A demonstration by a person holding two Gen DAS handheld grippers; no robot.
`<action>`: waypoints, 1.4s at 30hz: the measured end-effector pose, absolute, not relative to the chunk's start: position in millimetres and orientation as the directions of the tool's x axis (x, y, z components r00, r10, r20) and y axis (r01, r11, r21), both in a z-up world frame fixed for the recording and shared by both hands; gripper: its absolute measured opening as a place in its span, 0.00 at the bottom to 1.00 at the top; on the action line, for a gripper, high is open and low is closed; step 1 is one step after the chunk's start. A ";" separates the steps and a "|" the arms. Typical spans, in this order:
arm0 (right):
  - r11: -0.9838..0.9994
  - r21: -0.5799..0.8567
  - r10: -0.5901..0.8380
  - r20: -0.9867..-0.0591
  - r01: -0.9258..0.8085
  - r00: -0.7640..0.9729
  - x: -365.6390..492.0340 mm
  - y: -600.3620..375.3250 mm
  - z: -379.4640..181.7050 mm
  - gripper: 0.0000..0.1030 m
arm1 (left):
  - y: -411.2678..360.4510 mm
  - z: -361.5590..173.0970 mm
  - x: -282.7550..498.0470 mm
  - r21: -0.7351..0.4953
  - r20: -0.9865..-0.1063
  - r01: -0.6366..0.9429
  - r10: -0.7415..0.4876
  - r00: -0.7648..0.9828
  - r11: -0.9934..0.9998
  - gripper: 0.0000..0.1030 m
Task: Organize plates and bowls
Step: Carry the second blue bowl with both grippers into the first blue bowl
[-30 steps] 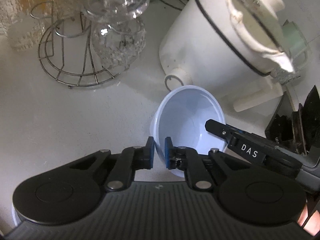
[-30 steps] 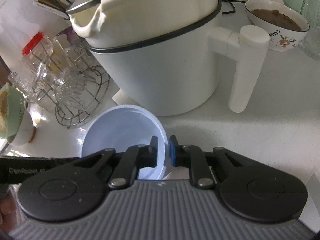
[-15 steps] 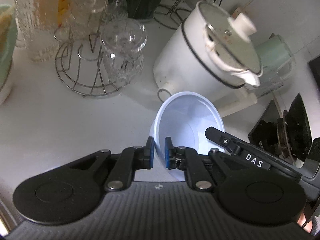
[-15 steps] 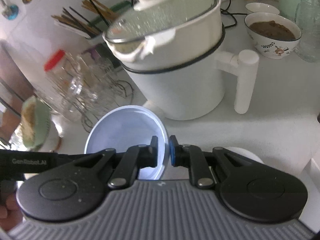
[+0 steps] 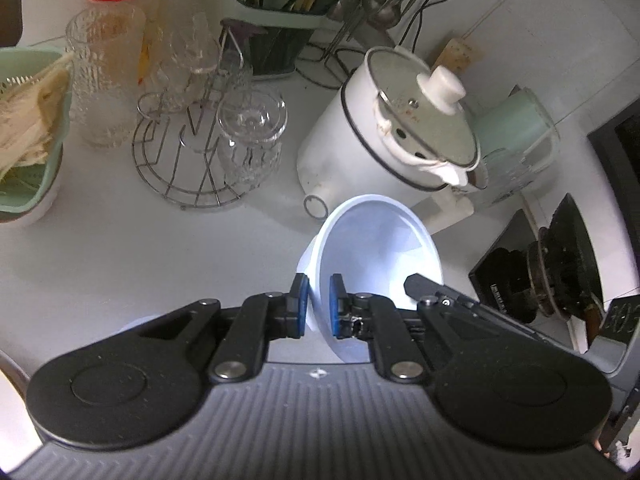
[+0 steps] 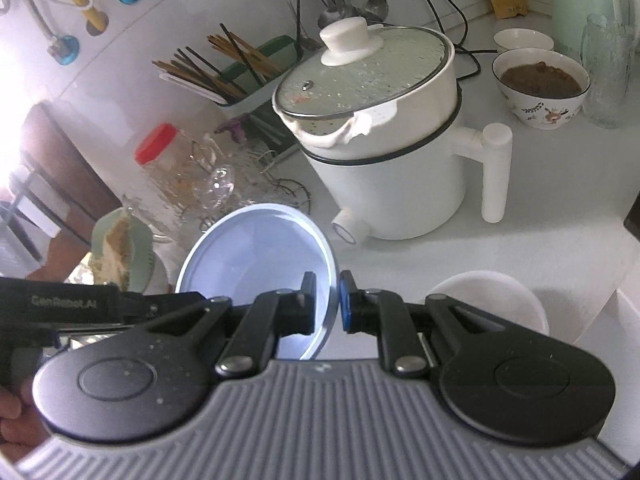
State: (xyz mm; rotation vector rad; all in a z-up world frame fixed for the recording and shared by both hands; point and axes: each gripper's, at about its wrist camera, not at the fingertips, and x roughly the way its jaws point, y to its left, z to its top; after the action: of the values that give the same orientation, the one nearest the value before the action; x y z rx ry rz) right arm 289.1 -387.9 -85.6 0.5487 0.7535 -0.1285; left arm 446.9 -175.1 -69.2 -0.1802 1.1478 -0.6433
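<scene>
White counter (image 5: 120, 264) crowded with electric pot (image 6: 384, 168) and glass rack (image 5: 188, 160); pale blue bowl (image 5: 376, 248) is pinched at opposite rim edges by left gripper (image 5: 319, 306) and right gripper (image 6: 326, 304), tilted above counter, likely for stacking into white bowl (image 6: 488, 300) near right.

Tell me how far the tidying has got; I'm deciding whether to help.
Nothing looks put away yet. In hand: both the left claw and right claw grip the pale blue bowl by its rim. Left: the white bowl nearby and bowls behind the pot.
</scene>
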 end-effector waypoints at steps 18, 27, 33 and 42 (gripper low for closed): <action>0.860 0.482 0.196 -0.611 0.165 0.767 278.9 -343.9 -50.8 0.14 | -100.1 -30.5 406.8 -0.450 -0.734 0.315 -0.547 0.403 0.836 0.12; 0.886 0.456 0.299 -0.701 0.085 0.647 299.9 -304.3 -81.4 0.14 | -54.1 -70.9 395.2 -0.454 -0.778 0.153 -0.474 0.413 0.878 0.12; 0.903 0.427 0.323 -0.750 0.049 0.578 310.6 -280.5 -99.7 0.14 | -39.1 -93.4 394.3 -0.419 -0.810 0.099 -0.421 0.408 0.903 0.12; 0.915 0.401 0.322 -0.796 0.048 0.513 317.4 -273.1 -120.5 0.14 | -41.2 -122.0 390.0 -0.389 -0.846 0.050 -0.378 0.377 0.920 0.12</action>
State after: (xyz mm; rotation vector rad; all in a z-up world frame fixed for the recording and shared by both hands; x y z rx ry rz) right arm 317.4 -273.1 -120.5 0.4002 1.0263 0.1698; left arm 390.0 -41.2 -122.0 -0.3225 1.1573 -0.2799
